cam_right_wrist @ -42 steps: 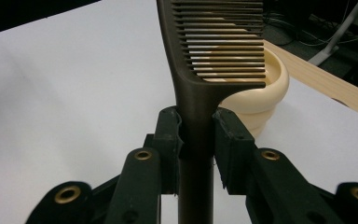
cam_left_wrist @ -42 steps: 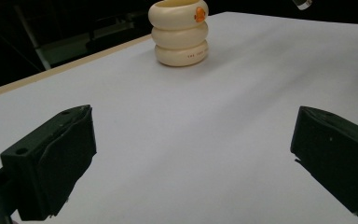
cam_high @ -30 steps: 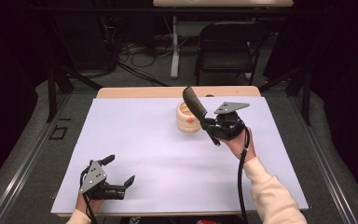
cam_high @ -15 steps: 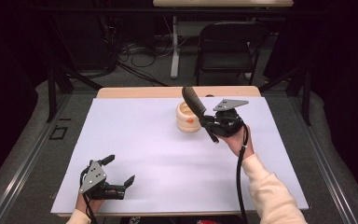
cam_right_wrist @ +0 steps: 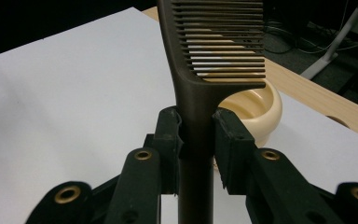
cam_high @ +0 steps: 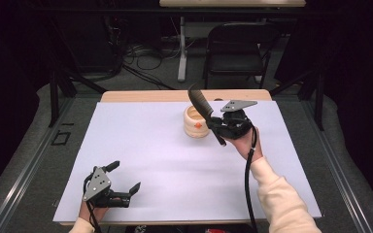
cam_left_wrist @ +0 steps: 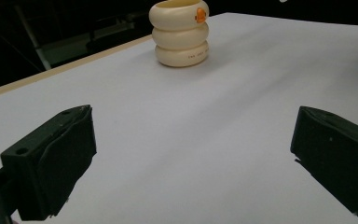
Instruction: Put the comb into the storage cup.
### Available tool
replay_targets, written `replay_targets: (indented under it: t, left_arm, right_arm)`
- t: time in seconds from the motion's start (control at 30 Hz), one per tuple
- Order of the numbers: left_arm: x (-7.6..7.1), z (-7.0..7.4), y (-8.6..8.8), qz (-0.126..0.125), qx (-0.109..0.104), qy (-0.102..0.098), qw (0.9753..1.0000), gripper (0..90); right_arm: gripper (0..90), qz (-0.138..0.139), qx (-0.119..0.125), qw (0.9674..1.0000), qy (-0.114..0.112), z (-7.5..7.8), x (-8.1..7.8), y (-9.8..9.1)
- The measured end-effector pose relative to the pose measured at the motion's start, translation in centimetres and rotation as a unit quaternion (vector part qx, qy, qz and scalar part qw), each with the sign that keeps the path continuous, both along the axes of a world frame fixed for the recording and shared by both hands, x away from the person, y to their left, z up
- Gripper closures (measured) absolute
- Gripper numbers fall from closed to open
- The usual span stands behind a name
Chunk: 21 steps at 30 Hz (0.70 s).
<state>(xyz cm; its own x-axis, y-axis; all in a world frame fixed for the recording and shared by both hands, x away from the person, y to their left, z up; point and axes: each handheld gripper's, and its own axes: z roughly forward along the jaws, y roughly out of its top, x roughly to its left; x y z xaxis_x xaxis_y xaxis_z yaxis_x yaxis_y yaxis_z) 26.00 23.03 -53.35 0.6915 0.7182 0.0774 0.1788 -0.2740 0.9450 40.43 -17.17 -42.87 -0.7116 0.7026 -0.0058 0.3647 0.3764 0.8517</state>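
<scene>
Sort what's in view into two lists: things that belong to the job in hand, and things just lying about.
Part of the job:
- comb, clamped by its handle in the right claw
- cream ringed holder, right beside the comb

Just lying about:
- left claw, open and holding nothing at the near edge of the white sheet
- folding chair behind the table
- floor cables

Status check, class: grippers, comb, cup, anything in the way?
Right gripper shut on comb, over cream cup. Left gripper open, empty. Nothing between comb and cup.
</scene>
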Motion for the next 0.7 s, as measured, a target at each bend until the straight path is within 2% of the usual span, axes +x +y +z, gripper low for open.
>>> replay_targets:
  t: [0.7]
  left_arm:
    - [0.0, 0.0, 0.0, 0.000, 0.001, 0.001, 1.0000, 0.2]
  right_arm:
    - [72.4, -0.001, 0.000, 1.0000, -0.001, 0.2, 1.1, 0.5]
